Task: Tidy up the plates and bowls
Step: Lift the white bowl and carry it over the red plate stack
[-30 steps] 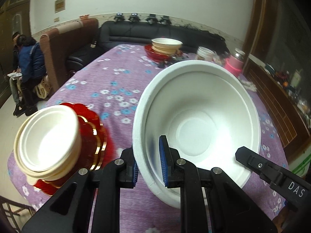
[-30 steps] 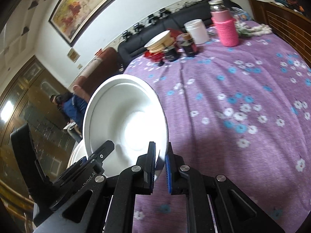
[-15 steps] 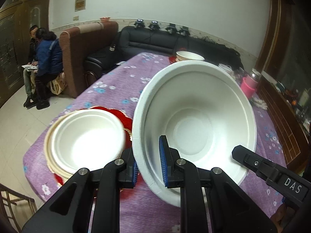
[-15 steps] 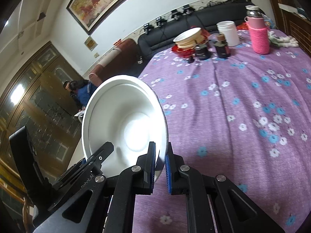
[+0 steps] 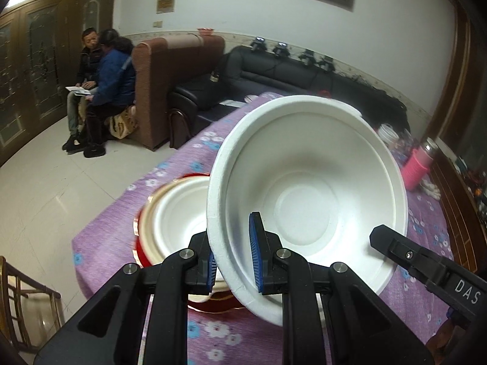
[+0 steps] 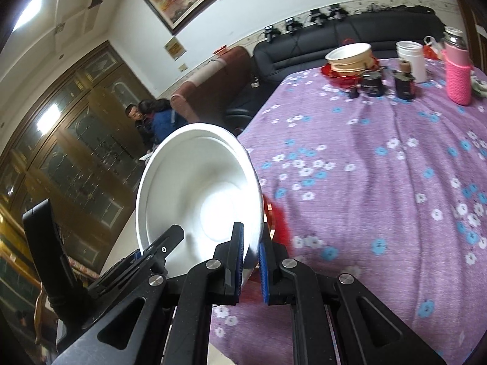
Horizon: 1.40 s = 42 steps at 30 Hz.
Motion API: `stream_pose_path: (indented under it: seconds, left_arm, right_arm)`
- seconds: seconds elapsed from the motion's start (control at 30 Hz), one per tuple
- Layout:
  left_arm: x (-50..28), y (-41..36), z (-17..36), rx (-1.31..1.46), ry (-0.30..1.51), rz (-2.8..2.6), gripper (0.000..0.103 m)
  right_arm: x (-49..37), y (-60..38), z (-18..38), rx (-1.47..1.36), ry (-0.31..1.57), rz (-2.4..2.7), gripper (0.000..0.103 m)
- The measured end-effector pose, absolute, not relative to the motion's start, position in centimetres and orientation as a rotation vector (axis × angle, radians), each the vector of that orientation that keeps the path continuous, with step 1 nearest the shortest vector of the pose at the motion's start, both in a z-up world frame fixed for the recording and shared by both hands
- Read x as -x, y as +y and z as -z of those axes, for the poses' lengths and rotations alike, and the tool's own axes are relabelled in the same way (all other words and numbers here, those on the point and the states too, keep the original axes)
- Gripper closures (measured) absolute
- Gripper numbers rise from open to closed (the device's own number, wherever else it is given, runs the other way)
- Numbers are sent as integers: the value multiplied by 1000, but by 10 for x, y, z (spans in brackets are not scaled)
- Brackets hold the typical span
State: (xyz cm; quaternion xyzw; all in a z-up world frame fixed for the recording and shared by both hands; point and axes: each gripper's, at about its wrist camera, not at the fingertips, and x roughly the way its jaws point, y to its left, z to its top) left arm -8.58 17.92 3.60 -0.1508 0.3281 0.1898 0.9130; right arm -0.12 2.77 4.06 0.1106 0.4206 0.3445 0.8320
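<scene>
Left wrist view: both my tongs, left gripper (image 5: 232, 251) and right gripper (image 6: 251, 257), pinch the white foam bowl (image 5: 307, 194) by its rim, not yet nested on the bowl stack (image 5: 175, 213) at nine o'clock, while another stack (image 6: 350, 57) waits at one o'clock.

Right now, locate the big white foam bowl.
Big white foam bowl: pinched between left gripper and right gripper, beside the bowl stack.

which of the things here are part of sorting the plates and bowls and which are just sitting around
Part of the job:
- large white foam bowl, clamped at its rim by the left gripper and right gripper
- near stack of cream bowls on red plates
- far stack of cream bowls on a red plate

Just lying about:
- pink knitted-sleeve flask
- white plastic jar
- small dark jars
</scene>
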Motion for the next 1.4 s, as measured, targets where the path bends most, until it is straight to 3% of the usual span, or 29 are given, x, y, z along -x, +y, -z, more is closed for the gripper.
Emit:
stream_pose_path:
  seconds: [0.57,1.4]
  left_arm:
    - [108,223,-41,354,637,-496,87]
    - [85,225,-19,354,716,-502,87]
  right_arm:
    - [0,94,-38,-183,943,-829,94]
    - [-12,104,-10,-171,1003,-801,94]
